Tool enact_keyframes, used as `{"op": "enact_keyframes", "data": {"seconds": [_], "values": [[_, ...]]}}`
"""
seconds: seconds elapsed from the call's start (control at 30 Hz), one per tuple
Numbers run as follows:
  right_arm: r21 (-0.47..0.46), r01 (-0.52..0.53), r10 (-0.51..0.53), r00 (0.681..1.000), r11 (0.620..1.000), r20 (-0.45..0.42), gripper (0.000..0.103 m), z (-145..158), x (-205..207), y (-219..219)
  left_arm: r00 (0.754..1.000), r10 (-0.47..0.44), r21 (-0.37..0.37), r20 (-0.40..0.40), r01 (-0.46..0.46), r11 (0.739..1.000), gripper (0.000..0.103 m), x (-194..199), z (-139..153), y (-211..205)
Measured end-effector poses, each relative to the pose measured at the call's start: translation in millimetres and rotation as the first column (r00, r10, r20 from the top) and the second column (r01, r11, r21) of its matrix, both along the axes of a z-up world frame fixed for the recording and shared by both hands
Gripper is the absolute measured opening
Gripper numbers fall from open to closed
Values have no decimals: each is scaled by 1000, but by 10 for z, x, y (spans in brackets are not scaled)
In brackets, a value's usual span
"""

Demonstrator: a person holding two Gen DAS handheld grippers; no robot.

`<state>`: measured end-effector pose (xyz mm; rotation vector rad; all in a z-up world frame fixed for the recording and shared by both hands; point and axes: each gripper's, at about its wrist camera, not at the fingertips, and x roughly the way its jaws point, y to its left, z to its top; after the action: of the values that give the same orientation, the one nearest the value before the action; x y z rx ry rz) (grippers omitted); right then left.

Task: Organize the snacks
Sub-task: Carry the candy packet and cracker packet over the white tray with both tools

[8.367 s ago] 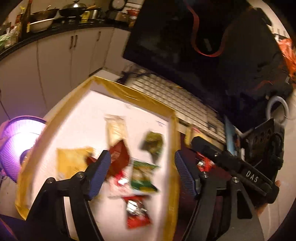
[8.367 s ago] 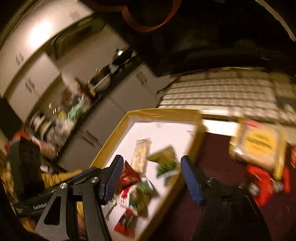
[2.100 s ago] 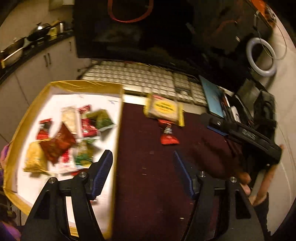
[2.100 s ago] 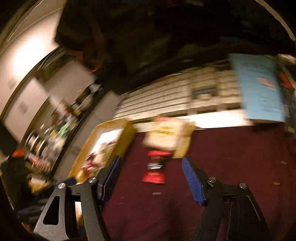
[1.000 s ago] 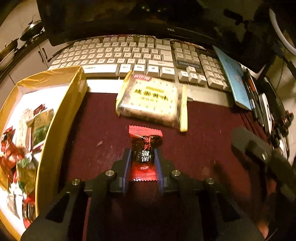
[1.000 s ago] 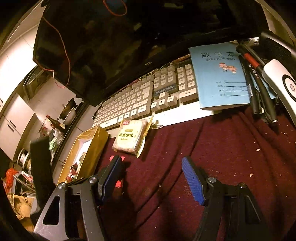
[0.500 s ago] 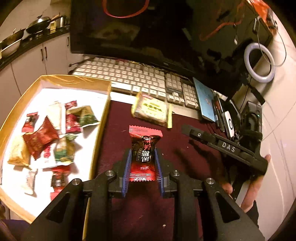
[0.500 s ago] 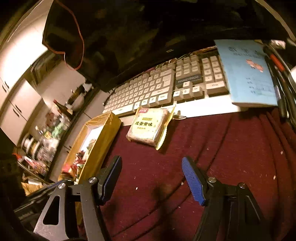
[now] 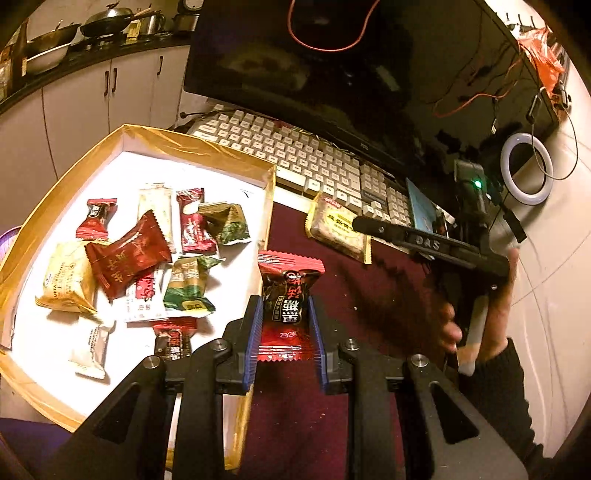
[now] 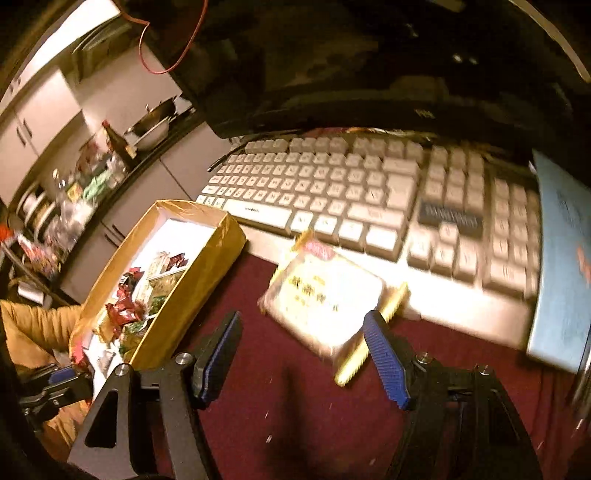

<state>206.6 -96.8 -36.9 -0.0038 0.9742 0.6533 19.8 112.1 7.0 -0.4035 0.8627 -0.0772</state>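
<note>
My left gripper [image 9: 286,325] is shut on a red and black candy packet [image 9: 288,299] and holds it in the air above the right rim of the gold-edged box [image 9: 267,218]. Several wrapped snacks [image 9: 129,254] lie on the box's white floor. A yellow cracker packet [image 9: 338,229] lies on the maroon cloth by the keyboard. In the right wrist view my right gripper [image 10: 303,354] is open and empty, close over that cracker packet [image 10: 321,299], with the box [image 10: 184,280] to its left. The right gripper's body also shows in the left wrist view [image 9: 432,243].
A white keyboard [image 9: 291,158] and a dark monitor [image 9: 369,70] stand behind the maroon cloth [image 9: 369,314]. A blue notebook [image 10: 561,266] lies at the right. A ring light [image 9: 526,170] and kitchen counter with pans [image 9: 74,33] are farther off.
My left gripper closed on the red candy packet on the cloth, lifted it and carried it left to the box's rim. My right gripper moved in toward the cracker packet.
</note>
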Motion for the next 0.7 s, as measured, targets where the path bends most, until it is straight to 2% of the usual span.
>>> {"op": "enact_keyframes", "data": {"seconds": [0.27,0.37,0.57,0.7], "values": [[-60,-2,2,1000,998,5,70,-119,386,201,1000,-18,6,-19,18,1000,22,9,-36,-5],[-74,-14,12,1000,997,-24,70,-208,441,248,1000,-14,5,-18,14,1000,22,13,-24,-1],[-11,-60,60,997,998,-49,77,-225,82,191,1000,-7,8,-19,7,1000,22,21,-20,22],[-91,-45,45,999,995,-6,81,-266,-171,383,1000,-6,18,-18,6,1000,22,14,2,2]]}}
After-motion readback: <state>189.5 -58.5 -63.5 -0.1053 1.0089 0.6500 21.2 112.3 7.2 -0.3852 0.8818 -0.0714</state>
